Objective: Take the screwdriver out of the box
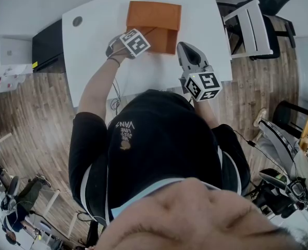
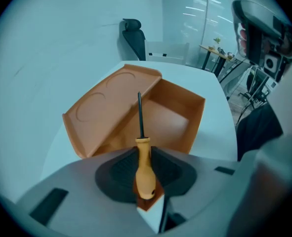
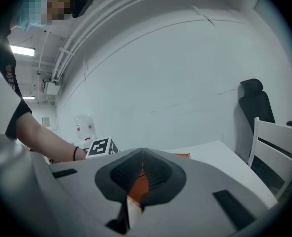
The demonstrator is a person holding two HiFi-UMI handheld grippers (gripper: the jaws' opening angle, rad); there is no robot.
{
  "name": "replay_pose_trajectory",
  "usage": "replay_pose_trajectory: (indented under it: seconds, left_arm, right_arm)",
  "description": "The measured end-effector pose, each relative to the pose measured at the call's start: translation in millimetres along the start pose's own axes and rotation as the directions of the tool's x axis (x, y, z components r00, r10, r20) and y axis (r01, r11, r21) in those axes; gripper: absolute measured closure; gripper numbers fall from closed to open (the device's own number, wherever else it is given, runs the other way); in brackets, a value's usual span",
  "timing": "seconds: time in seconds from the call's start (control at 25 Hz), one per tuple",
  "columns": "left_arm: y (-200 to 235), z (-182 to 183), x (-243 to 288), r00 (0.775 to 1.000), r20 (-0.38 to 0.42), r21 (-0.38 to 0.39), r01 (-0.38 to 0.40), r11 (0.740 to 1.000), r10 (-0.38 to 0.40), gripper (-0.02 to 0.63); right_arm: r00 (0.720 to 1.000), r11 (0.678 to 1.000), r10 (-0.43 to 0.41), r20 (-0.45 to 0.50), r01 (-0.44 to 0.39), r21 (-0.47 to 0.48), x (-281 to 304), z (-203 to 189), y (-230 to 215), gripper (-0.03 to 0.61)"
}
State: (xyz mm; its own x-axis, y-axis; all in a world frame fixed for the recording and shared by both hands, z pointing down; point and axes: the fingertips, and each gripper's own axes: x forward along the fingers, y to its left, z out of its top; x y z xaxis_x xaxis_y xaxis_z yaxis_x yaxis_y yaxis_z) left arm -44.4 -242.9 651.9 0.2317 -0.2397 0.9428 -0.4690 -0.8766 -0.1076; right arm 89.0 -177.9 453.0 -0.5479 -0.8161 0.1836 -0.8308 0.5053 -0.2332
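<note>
The orange box (image 1: 154,20) stands open on the white table (image 1: 96,30). In the left gripper view its lid (image 2: 108,105) leans back to the left and the bare inside (image 2: 173,120) shows. My left gripper (image 2: 145,168) is shut on the screwdriver's yellow-orange handle (image 2: 145,172). The black shaft (image 2: 140,113) points away over the box, and the tool hangs above it. In the head view the left marker cube (image 1: 134,41) covers the jaws at the box's front left corner. My right gripper (image 3: 142,157) is shut with nothing in it and sits to the right of the box (image 1: 187,48).
A white chair (image 1: 250,27) stands at the table's right side, and a black office chair (image 2: 133,33) is beyond the far edge. A round cable grommet (image 1: 77,21) sits at the table's far left. Wooden floor surrounds the table.
</note>
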Motion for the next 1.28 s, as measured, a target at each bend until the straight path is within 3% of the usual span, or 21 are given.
replay_pose_trajectory:
  seconds: [0.32,0.56,1.28]
  left_arm:
    - [5,8,-28,0.984,0.157,-0.066,-0.076,0.995,0.086,0.525]
    - [4,13,-48,0.961,0.252,-0.116,-0.084,0.99,0.111,0.525]
    - [-1,6,-119,0.865,0.465,-0.194,-0.112,0.975,0.191,0.525]
  right_arm:
    - [1.0,1.0,-0.003,0.002,0.003,-0.017,-8,1,18,0.566]
    - [1.0,0.999,-0.011,0.006,0.012,-0.032,-10,4,28,0.566]
    - [0.999,0.997,-0.021,0.035,0.023,-0.071,-17,12,69,0.566]
